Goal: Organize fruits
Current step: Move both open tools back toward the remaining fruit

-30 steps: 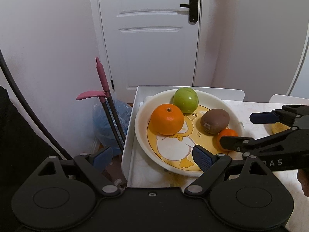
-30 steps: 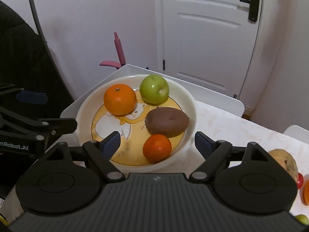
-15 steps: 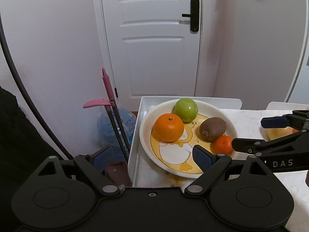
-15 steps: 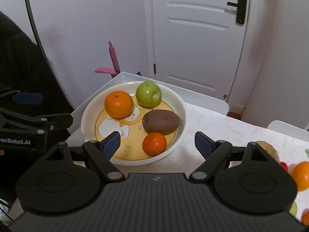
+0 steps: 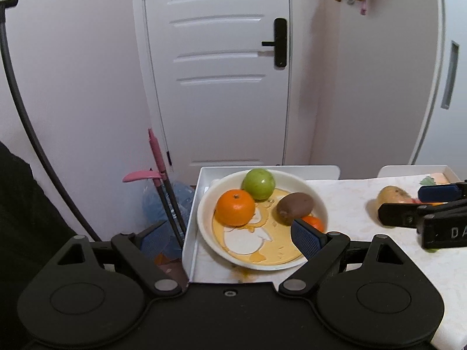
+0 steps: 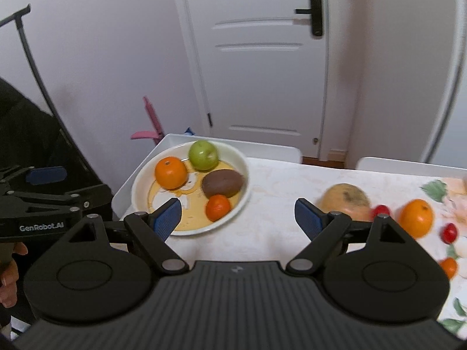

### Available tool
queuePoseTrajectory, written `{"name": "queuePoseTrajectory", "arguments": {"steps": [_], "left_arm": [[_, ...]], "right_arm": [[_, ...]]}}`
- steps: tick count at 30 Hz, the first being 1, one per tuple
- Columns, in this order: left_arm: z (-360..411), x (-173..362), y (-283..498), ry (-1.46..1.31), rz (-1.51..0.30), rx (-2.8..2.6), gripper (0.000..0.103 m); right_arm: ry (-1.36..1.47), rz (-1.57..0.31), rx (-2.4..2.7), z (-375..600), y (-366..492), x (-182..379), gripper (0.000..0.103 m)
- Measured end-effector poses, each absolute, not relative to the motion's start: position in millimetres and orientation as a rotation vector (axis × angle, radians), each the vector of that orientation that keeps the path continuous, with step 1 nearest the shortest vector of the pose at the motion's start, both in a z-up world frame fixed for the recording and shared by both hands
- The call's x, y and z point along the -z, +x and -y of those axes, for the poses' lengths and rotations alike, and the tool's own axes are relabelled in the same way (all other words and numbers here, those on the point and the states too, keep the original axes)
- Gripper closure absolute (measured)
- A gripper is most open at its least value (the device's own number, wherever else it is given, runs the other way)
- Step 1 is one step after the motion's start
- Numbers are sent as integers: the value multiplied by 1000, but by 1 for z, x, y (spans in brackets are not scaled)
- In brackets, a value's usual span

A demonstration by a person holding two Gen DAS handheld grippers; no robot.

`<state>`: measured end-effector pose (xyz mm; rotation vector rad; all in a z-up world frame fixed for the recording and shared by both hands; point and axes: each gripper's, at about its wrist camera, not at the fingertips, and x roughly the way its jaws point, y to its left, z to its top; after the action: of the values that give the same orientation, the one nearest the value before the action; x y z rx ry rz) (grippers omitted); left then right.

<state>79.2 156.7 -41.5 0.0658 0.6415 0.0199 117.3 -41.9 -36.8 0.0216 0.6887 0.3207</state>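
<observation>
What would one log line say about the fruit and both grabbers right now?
plate: orange, green apple, kiwi, tangerine | left gripper: open, empty | right gripper: opening, empty

The plate (image 6: 246, 172) is looking shiny and smooth, like glazed china. The orange (image 6: 170, 172) is showing bumpy skin, and the green apple (image 6: 203, 155) is gleaming — slick and waxy. The kiwi (image 6: 222, 183) is looking dull and fuzzy. The tablecloth (image 6: 277, 192) is lying soft — printed cloth.
</observation>
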Motion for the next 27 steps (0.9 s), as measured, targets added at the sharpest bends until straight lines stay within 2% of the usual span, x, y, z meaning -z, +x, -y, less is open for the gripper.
{"name": "queuePoseTrajectory", "arguments": {"steps": [3,16,27], "left_arm": [[-147,35,73,70,-629,-33,0],[-65,22,36,64,-608,-66,0],[19,37,19,51,-602,-72,0]], "right_arm": [[45,-664,-286,62,106,28,0],[-13,-639,-221,164,64,22,0],[-49,-646,-211,252,53,42,0]]}}
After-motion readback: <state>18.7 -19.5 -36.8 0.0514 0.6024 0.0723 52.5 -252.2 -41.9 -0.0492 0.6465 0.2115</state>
